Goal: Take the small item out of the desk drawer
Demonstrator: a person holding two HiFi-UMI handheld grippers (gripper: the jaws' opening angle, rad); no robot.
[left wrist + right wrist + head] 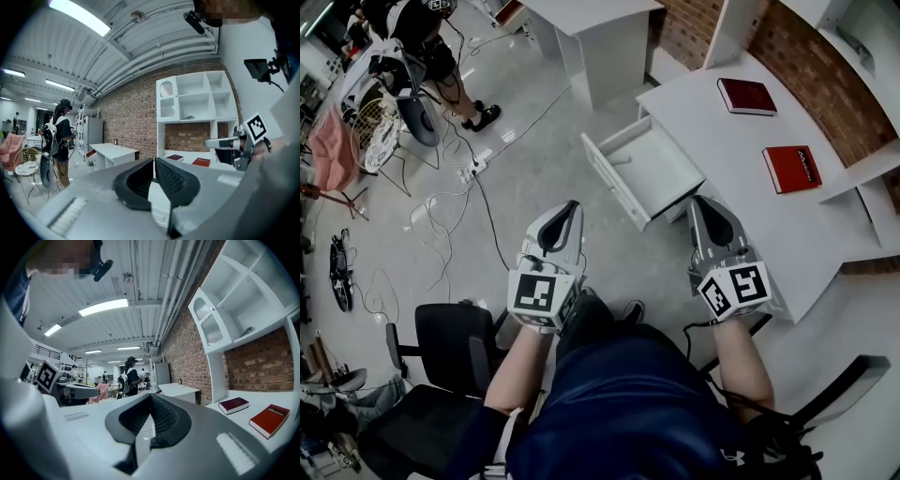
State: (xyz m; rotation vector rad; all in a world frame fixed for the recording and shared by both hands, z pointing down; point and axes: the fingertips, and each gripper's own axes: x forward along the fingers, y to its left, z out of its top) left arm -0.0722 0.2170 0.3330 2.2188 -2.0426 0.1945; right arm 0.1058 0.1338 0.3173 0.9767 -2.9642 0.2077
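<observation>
drawer [654, 173] open, red books [747, 96] on desk [703, 122]

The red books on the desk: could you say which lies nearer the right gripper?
The brighter red book, with white lettering; the maroon book lies farther off.

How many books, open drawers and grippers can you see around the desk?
Books: 2
Open drawer: 1
Grippers, left and right: 2
Total: 5
</observation>
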